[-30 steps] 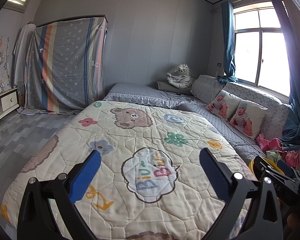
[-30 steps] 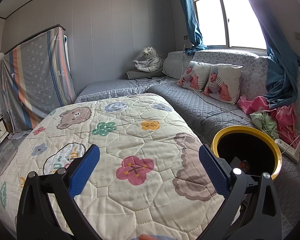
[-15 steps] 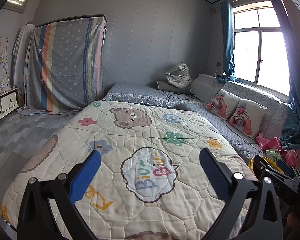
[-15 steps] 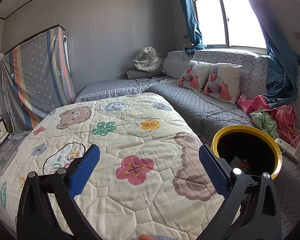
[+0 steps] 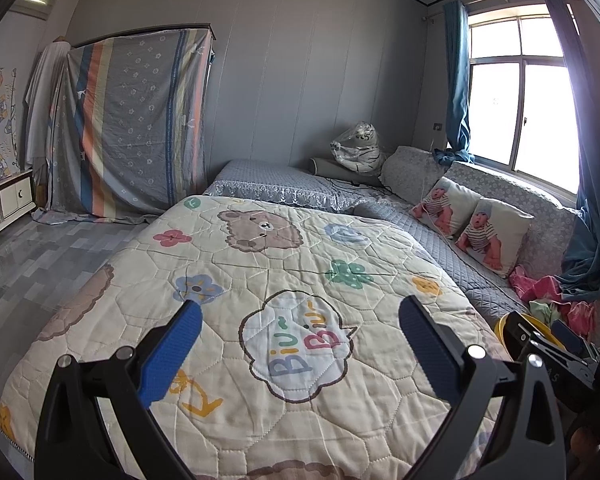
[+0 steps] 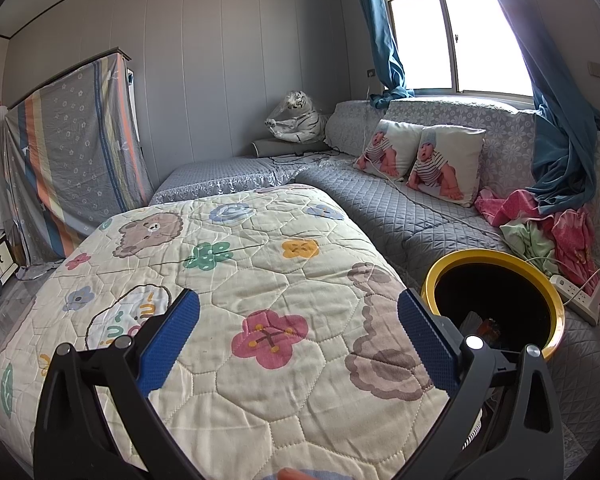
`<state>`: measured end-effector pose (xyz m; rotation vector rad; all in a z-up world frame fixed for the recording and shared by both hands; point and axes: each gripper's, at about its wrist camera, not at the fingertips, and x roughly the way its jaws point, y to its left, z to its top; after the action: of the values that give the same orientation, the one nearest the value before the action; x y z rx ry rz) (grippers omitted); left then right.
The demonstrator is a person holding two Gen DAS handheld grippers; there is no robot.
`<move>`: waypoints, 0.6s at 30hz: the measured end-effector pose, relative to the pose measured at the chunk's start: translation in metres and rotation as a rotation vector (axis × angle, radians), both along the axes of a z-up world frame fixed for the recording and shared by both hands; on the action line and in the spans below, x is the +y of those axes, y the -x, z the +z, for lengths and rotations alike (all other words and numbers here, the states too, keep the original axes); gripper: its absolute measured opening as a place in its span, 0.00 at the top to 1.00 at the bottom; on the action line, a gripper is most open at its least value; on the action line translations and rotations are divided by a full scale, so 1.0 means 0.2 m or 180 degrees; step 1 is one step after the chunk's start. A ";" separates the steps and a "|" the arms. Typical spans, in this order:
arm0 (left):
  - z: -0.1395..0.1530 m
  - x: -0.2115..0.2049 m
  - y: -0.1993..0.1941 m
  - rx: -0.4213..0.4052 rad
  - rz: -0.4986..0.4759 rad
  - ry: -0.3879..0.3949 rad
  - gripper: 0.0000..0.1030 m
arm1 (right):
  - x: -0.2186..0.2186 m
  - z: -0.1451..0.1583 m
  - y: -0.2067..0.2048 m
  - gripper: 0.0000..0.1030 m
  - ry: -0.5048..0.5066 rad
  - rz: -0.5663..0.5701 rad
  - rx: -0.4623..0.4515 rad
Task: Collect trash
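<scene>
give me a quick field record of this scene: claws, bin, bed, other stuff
left claw: open, empty, above the quilt
right claw: open, empty, above the quilt
trash bin: yellow rim, black inside, right of the bed, some items at the bottom
quilt: cartoon print, no trash visible on it
sofa: grey, two baby-print pillows
clothes: pink and green heap near the bin
power strip: white, beside the bin

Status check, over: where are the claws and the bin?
Left claw open, empty, over quilt. Right claw open, empty. Yellow-rimmed bin beside bed, scraps inside. No loose trash visible on quilt.
</scene>
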<state>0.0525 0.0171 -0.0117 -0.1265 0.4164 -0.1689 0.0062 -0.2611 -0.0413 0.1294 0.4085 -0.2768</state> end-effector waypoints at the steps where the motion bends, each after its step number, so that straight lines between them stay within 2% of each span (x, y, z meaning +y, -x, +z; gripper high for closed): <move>1: 0.00 0.00 0.00 -0.0002 -0.0002 -0.0005 0.08 | 0.00 0.00 0.00 0.08 -0.0002 0.0001 0.0001; 18: 0.00 0.01 0.00 -0.0015 -0.0001 -0.0013 0.08 | 0.00 0.00 0.00 0.08 -0.0006 0.0004 0.0010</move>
<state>0.0518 0.0186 -0.0113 -0.1221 0.4121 -0.1686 0.0069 -0.2609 -0.0417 0.1304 0.4121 -0.2753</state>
